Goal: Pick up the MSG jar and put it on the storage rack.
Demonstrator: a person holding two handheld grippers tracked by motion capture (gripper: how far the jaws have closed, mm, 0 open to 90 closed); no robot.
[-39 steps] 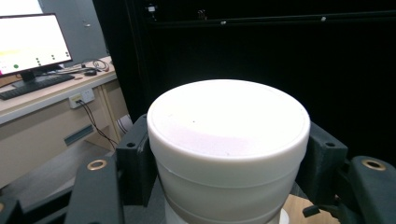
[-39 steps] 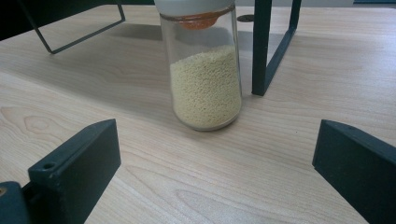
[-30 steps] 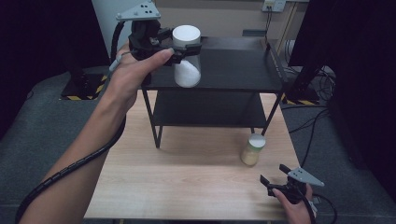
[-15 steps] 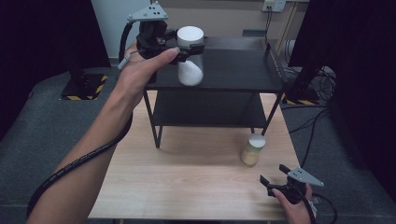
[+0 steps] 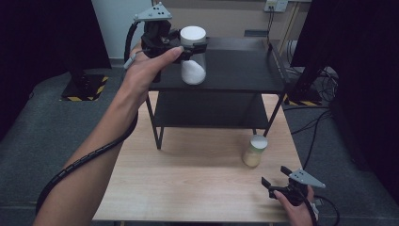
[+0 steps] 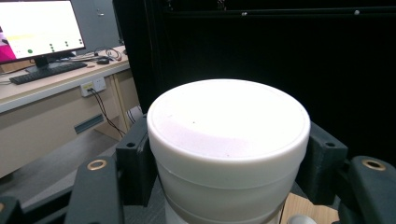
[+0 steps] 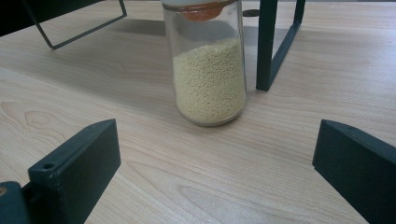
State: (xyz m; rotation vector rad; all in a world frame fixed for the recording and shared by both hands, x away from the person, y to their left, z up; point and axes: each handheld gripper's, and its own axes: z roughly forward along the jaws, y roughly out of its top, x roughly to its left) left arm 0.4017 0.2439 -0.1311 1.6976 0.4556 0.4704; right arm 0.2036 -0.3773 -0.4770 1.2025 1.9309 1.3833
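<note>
A glass jar with a white lid (image 5: 193,34) and white powder inside stands upright over the top of the black two-tier shelf (image 5: 240,70), near its left end. My left gripper (image 5: 193,46) is shut on it just under the lid. In the left gripper view the white lid (image 6: 229,116) sits close between the two black jaws of my left gripper (image 6: 229,186). A second jar of yellow grains (image 5: 254,150) stands on the wooden table (image 5: 188,188) by the shelf's front right leg. My right gripper (image 5: 278,185) rests open near the table's front right corner, facing the grain jar (image 7: 209,79) with nothing between the jaws of my right gripper (image 7: 215,172).
The shelf's lower tier (image 5: 211,110) is bare. A shelf leg (image 7: 267,44) stands just right of the grain jar. Beyond the shelf are a desk with a monitor (image 6: 37,28) and keyboard, plus cables on the floor (image 5: 320,89) at the right.
My left gripper has carried the white-lidded jar slightly right and farther over the shelf top, turning it from tilted to upright. The right gripper has stayed still.
</note>
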